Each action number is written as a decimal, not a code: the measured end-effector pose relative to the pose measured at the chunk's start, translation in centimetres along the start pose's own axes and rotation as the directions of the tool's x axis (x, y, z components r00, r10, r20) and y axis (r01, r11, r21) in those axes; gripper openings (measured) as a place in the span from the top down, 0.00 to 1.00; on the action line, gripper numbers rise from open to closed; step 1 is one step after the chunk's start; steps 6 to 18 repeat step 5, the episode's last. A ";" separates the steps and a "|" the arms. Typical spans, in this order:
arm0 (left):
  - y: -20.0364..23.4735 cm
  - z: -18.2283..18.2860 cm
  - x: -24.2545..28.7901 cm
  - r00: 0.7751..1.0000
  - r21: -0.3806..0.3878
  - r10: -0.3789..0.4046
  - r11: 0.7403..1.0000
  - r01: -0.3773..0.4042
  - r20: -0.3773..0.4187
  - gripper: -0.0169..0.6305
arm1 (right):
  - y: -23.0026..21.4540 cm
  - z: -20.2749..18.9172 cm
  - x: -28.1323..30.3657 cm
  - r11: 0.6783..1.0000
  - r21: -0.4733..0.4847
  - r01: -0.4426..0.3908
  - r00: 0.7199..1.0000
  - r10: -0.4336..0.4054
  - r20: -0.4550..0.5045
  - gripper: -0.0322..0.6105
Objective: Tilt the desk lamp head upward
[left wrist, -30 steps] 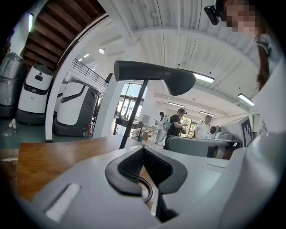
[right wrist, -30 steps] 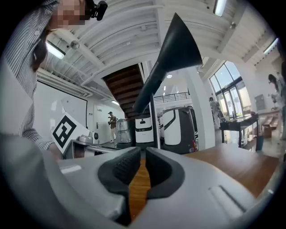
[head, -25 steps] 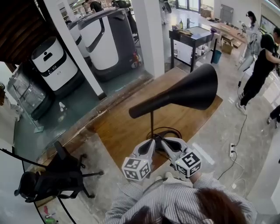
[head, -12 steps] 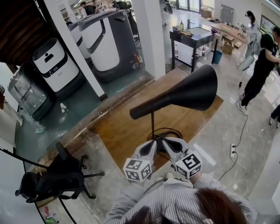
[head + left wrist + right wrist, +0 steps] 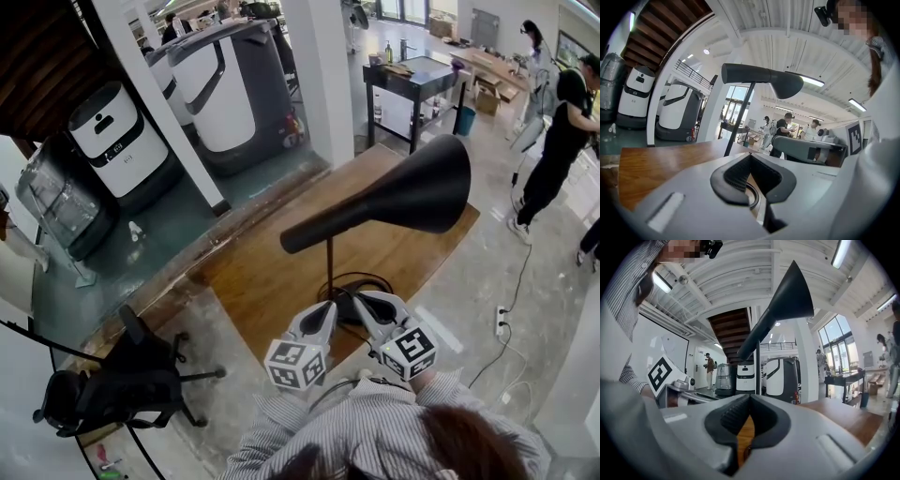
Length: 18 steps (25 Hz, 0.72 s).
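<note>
Evidently this is only the approach: the left gripper and right gripper sit low by the lamp's foot at the near desk edge, both pinched closed on nothing. The lamp head hangs above them, so next one gripper must probably rise and open under it.

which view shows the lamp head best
The head view: the whole lamp head shows from above, narrow end to wide mouth, over its stem. The left gripper view shows it side-on from below and smaller. The right gripper view looks up at it from below, foreshortened.
</note>
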<state>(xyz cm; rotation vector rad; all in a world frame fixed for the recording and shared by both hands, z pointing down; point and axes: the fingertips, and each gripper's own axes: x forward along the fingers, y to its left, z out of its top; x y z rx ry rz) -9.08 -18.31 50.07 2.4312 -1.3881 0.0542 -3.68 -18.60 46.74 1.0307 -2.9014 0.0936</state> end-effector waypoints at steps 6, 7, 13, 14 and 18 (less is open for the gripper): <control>0.8 0.3 0.0 1.000 0.024 -0.004 1.000 0.004 0.014 0.97 | -0.7 -0.1 0.1 0.999 -0.021 0.029 1.000 -0.029 0.013 0.95; 0.8 0.3 0.0 1.000 0.024 -0.004 1.000 0.004 0.014 0.97 | -0.7 -0.1 0.1 0.999 -0.021 0.029 1.000 -0.029 0.013 0.95; 0.8 0.3 0.0 1.000 0.024 -0.004 1.000 0.004 0.014 0.97 | -0.7 -0.1 0.1 0.999 -0.021 0.029 1.000 -0.029 0.013 0.95; 0.8 0.3 0.0 1.000 0.024 -0.004 1.000 0.004 0.014 0.97 | -0.7 -0.1 0.1 0.999 -0.021 0.029 1.000 -0.029 0.013 0.95; 0.8 0.3 0.0 1.000 0.024 -0.004 1.000 0.004 0.014 0.97 | -0.7 -0.1 0.1 0.999 -0.021 0.029 1.000 -0.029 0.013 0.95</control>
